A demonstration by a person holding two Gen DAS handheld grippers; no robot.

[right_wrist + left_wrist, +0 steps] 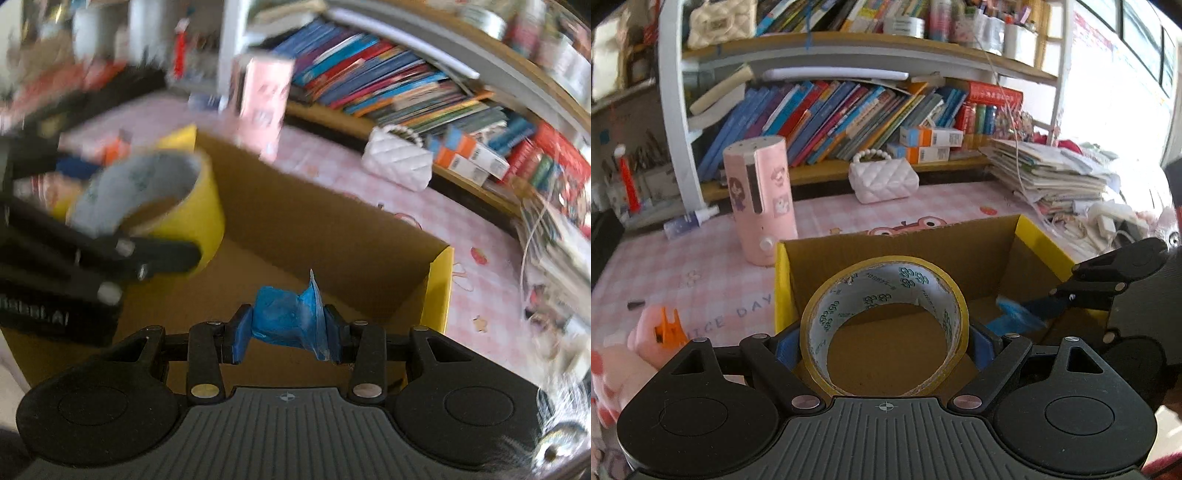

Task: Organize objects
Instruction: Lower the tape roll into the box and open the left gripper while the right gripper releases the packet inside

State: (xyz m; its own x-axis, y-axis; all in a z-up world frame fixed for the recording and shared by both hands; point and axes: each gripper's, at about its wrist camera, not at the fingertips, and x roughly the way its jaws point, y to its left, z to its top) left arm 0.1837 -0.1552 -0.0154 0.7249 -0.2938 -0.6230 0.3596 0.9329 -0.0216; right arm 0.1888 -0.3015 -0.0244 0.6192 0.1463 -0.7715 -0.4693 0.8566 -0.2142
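Observation:
A roll of yellow tape (882, 284) is clamped between the blue pads of my left gripper (884, 345), which is shut on its sides. It hangs over an open cardboard box (982, 236) with yellow outer walls. In the right wrist view the same tape roll (199, 206) shows at the left, above the box (332, 221). My right gripper (288, 328) is shut on a crumpled blue packet (284, 317) above the box floor. In the left wrist view the right gripper (1034, 306) reaches in from the right with the blue packet (1015, 317).
Behind the box a pink cylinder (762, 199) and a white quilted purse (882, 179) stand on the pink checked tabletop (701, 266). A bookshelf (849, 118) lines the back. Stacked papers (1045, 170) lie at the right, a pink plush toy (650, 339) at the left.

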